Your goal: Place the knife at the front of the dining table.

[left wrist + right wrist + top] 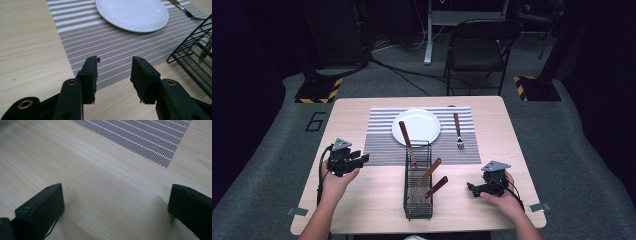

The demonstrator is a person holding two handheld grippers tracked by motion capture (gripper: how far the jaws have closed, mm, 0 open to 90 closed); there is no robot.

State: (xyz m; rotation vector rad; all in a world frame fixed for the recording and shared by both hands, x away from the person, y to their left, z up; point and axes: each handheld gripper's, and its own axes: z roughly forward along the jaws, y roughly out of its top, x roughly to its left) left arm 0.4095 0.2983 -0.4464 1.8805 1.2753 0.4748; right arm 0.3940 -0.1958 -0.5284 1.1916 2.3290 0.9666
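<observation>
Two hand-held grippers hover over a wooden worktop (362, 215) set for a meal. At its centre, toward twelve o'clock, a striped placemat (382, 142) carries a white plate (422, 125), with a fork (458, 131) lying on the mat at the plate's three o'clock. At the plate's six o'clock stands a black wire caddy (418, 187) holding three wooden-handled utensils (430, 172), handles leaning up and out.

Left gripper (362, 159) is at the caddy's nine o'clock, jaws partly apart with nothing between them, aimed toward the mat's near corner and the caddy. Right gripper (472, 189) rests low at the caddy's three o'clock, jaws wide apart and empty above bare wood.

Judging by the layout, the place setting is partway done: the fork is placed and the next utensil is still in the caddy. Next, the left gripper likely needs to reach a raised handle, straddle it, and close firmly before lifting it clear of the wire.
</observation>
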